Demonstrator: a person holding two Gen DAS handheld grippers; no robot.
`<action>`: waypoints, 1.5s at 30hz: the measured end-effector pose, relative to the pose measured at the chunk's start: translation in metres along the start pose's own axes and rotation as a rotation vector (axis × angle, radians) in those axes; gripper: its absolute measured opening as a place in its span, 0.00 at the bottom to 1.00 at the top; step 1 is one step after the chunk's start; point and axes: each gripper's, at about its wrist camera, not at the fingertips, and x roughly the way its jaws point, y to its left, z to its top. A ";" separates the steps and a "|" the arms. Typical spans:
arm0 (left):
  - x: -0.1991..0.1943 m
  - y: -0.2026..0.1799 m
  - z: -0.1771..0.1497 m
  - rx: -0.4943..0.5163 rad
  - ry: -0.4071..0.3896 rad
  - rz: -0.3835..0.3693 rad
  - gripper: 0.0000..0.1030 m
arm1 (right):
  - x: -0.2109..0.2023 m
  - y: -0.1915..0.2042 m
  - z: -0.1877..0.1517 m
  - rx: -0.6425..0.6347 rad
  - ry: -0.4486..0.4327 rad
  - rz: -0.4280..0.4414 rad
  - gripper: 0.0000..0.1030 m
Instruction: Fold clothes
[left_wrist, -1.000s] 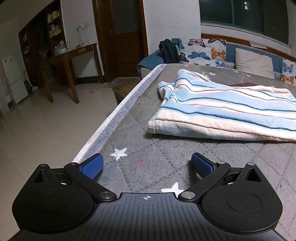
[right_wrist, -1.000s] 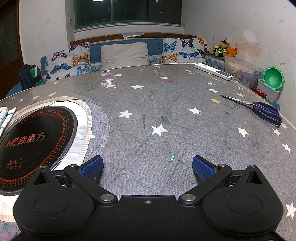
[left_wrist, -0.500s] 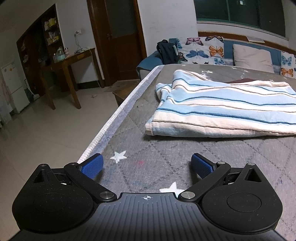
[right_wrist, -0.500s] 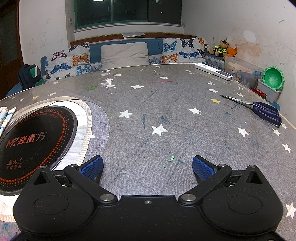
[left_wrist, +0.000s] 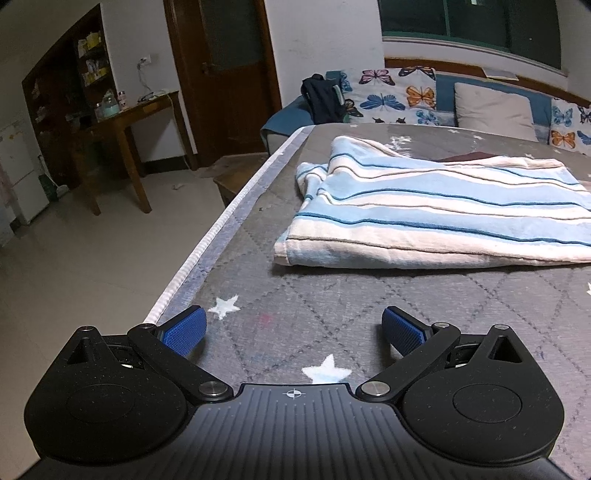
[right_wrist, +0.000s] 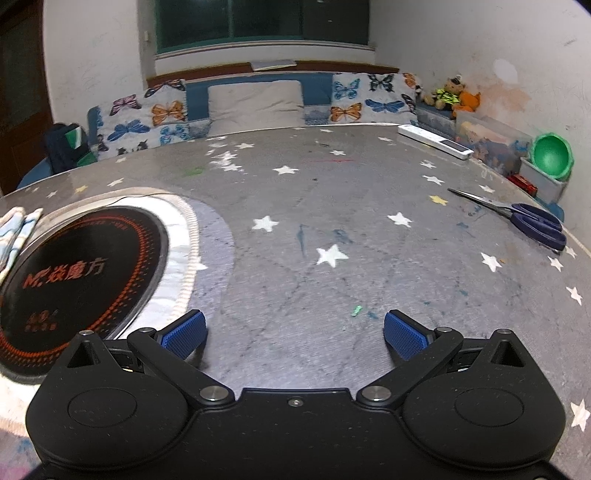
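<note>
A folded blue-and-white striped garment lies on the grey star-patterned table cover, ahead and to the right of my left gripper. The left gripper is open and empty, low over the cover near the table's left edge. My right gripper is open and empty over the bare cover. A small corner of the striped garment shows at the far left of the right wrist view.
A round black induction cooktop is set into the table left of the right gripper. Scissors, a white remote and a green bowl lie at the right. The table's left edge drops to the floor.
The left gripper has drifted left and turned slightly, so the garment sits further right in its view. The right gripper has shifted only slightly. Both stay open.
</note>
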 end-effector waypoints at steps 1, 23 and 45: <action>-0.001 -0.001 0.000 0.003 -0.004 -0.001 0.99 | -0.002 0.002 0.000 -0.003 -0.002 0.006 1.00; -0.041 -0.001 -0.005 0.029 -0.056 -0.021 0.99 | -0.035 0.048 -0.024 -0.103 -0.010 0.137 1.00; -0.058 0.005 -0.005 0.047 -0.083 -0.035 0.99 | -0.033 0.071 -0.031 -0.176 -0.001 0.111 1.00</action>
